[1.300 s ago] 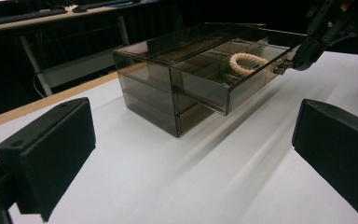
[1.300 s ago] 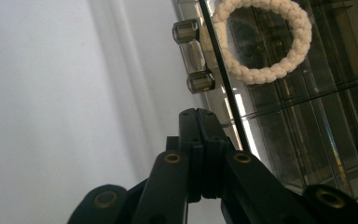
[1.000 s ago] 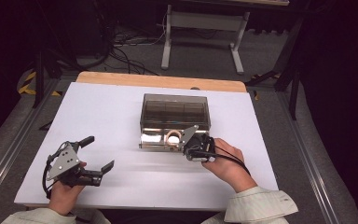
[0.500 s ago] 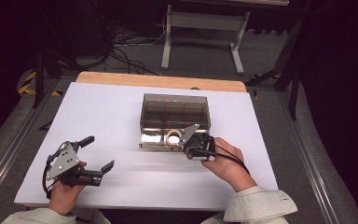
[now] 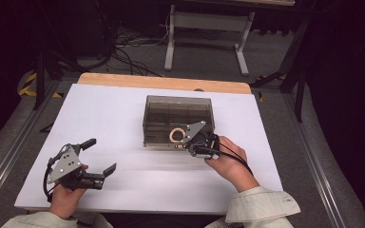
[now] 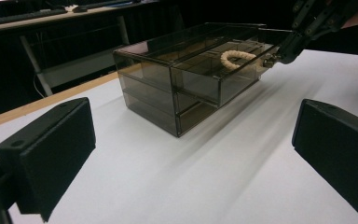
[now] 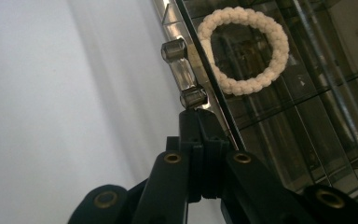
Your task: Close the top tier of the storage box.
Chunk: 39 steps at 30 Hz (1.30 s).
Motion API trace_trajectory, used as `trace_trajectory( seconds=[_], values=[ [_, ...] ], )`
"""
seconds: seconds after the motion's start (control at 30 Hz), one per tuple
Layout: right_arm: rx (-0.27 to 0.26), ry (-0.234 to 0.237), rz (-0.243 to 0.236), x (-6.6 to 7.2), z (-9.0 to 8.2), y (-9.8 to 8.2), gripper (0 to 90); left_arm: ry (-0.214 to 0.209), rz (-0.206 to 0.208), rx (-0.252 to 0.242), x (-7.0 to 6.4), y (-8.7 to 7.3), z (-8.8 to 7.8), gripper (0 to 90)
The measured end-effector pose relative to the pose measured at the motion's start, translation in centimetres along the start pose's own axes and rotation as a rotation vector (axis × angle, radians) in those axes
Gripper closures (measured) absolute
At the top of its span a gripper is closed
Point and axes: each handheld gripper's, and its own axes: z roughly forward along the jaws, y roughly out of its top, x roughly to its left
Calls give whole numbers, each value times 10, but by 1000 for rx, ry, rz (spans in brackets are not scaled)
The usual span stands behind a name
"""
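Note:
A smoky clear drawer box (image 5: 178,107) stands in the middle of the white table (image 5: 114,118). A white braided rope ring (image 5: 176,135) lies in its top drawer, which the left gripper view shows through the box wall as the ring (image 6: 235,57). My right gripper (image 5: 188,143) is shut, its jaws pressed together. Its tip (image 7: 198,116) touches the drawer front just below a clear knob (image 7: 193,98), with the ring (image 7: 279,46) behind the pane. My left gripper (image 5: 100,156) rests open at the near left of the table, nothing between its jaws (image 6: 191,154).
A wooden strip (image 5: 166,83) runs along the table's far edge. Beyond it stand a white metal stand (image 5: 204,28) and loose cables on the floor. Metal rails run along both sides of the table.
My right gripper has edged a little toward the box, and the ring with its drawer has slid slightly inward. The left gripper has stayed put.

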Motion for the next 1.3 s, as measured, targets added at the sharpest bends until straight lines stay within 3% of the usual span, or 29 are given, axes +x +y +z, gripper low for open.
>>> trace_trajectory(
  seconds=[0.8, 1.3],
  values=[
    [-55, -69, 72, -19, 10, 2, 900, 1, 8, 2, 1, 0, 0, 4],
    [-52, -181, 90, -23, 19, 2, 900, 0, 8, 0, 1, 0, 0, 4]
  ],
)
